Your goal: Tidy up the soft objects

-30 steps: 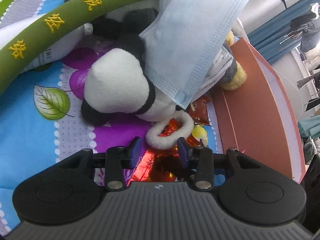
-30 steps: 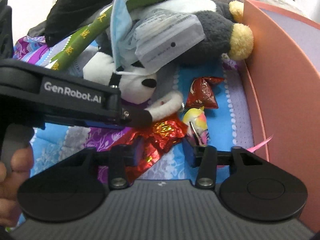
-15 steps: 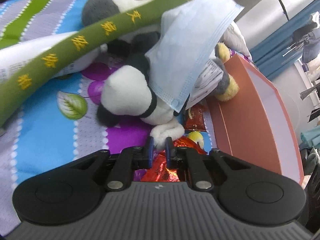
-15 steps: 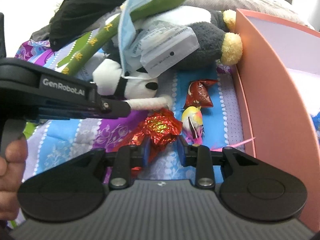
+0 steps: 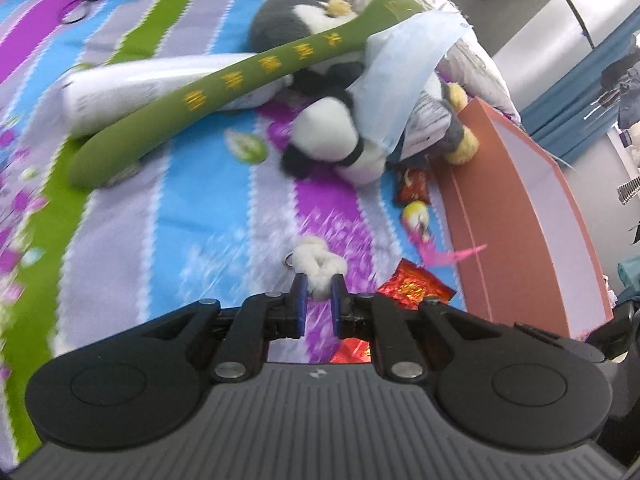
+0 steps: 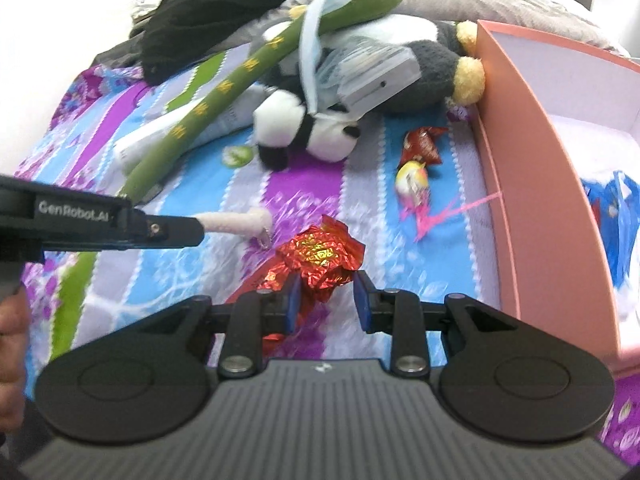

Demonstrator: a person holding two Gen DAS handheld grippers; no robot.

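Note:
My left gripper [image 5: 318,290] is shut on a white fuzzy loop with a small metal ring [image 5: 316,260], held above the striped bedspread; it also shows in the right wrist view [image 6: 240,222]. My right gripper [image 6: 326,292] is shut on a crinkled red foil piece [image 6: 320,254], also seen in the left wrist view [image 5: 412,286]. Farther off lie a panda plush [image 6: 304,128], a long green plush stick [image 5: 224,92], a blue face mask [image 5: 400,68] and a grey penguin plush [image 6: 424,64].
A pink open box [image 6: 532,184] stands at the right, its wall close to my right gripper. A red candy wrapper [image 6: 422,146] and a yellow candy [image 6: 412,180] lie beside it. A white tube [image 5: 132,88] and dark clothes [image 6: 224,4] lie behind.
My left gripper closed on the white loop and pulled it back, away from the panda. My right gripper closed on the red foil and drew back with it; both views show more of the bed.

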